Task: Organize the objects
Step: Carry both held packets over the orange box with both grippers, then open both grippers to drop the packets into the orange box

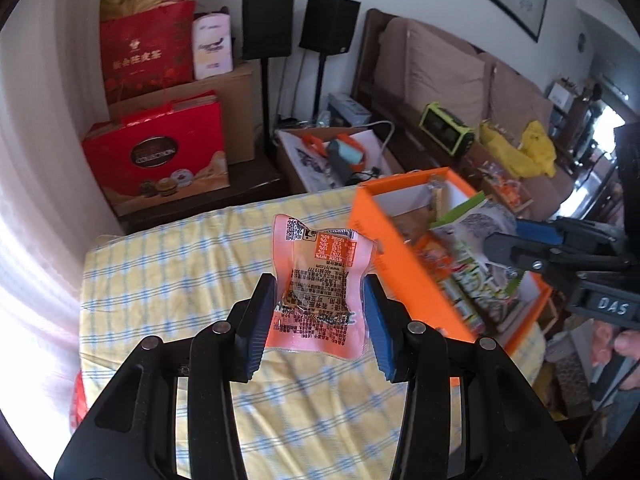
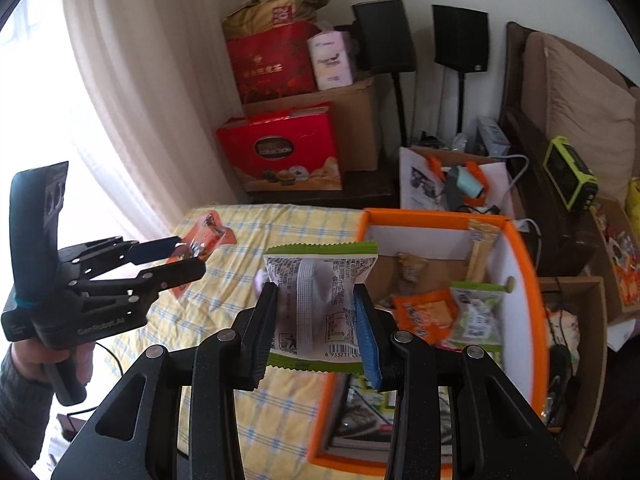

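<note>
Gripping an orange-and-clear snack packet between its two pads, the left gripper holds it in the air above the yellow checked tablecloth, just beside the orange-rimmed box. The right gripper is clamped on a green-edged white snack packet, which hangs over the near left edge of the orange-rimmed box, where more green and orange packets already lie against the white inner wall. A hand in a dark sleeve grasps the left gripper's handle at the left side of the right wrist view.
</note>
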A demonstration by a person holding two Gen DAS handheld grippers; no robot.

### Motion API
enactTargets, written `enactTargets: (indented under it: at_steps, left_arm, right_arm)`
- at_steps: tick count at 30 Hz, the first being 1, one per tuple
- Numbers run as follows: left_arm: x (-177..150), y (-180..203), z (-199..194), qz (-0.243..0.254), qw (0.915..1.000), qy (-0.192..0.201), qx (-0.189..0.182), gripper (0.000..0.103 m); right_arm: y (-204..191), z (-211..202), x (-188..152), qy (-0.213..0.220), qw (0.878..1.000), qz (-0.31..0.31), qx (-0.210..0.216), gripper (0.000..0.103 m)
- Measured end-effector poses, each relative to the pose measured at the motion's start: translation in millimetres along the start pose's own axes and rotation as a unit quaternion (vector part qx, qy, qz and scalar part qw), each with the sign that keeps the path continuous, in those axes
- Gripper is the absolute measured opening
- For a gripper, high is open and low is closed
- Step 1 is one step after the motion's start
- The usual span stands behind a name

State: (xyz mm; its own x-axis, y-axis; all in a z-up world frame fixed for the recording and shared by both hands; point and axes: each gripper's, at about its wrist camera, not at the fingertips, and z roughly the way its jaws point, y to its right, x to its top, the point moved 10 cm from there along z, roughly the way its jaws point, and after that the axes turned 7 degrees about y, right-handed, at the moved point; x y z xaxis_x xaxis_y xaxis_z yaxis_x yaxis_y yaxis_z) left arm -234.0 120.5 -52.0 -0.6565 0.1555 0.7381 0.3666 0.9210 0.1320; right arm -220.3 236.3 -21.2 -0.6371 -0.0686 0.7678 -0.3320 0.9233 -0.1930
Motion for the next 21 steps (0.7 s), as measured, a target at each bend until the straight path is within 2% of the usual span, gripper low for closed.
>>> enactTargets:
  at_steps: [9, 21]
  left_arm:
    - [5.1, 60.5, 10.0, 0.007, 0.9994, 0.005, -0.032, 0.041]
    - [-14.1, 121.4, 36.0, 0.022, 0.998, -0.015, -0.057, 0.042]
  right_arm:
    - [51.0, -18.0, -13.5, -0.001, 0.999, 0.022, -0.039, 0.037]
    - [97.5, -27.7, -39.1, -0.01, 0.996, 0.044, -0.076, 0.037]
